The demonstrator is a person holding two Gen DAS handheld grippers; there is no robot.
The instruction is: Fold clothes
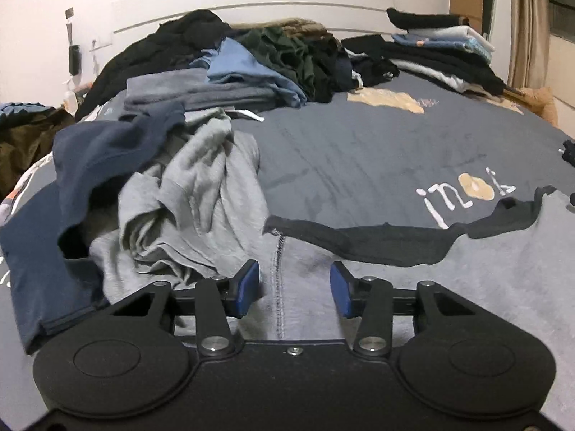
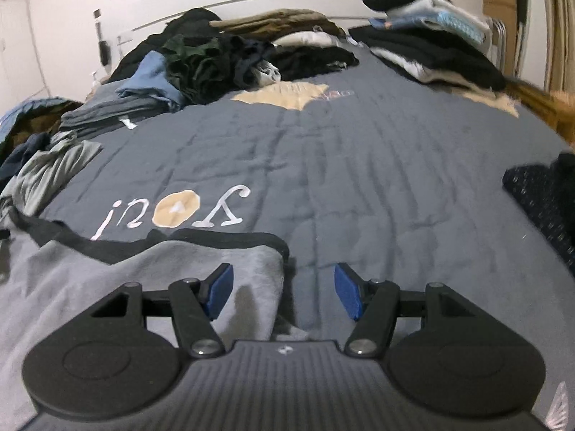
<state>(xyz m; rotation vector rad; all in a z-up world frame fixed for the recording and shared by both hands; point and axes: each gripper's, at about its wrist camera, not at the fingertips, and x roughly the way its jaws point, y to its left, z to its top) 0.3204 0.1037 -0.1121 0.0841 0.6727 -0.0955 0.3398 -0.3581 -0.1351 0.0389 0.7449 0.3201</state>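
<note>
Dim indoor light, fisheye bending, blurred edges

Each view looks forward and downward along its own tongs, close over the near edge of the bed. The left wrist view sits nearer the bed's left side, the right wrist view nearer the middle. Both share the black-trimmed grey garment, the white lettering and the far clothes piles.

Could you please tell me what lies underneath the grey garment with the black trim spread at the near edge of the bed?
The grey garment with black trim rests on the slate-blue quilted bedspread. Whatever the garment covers is hidden.
</note>
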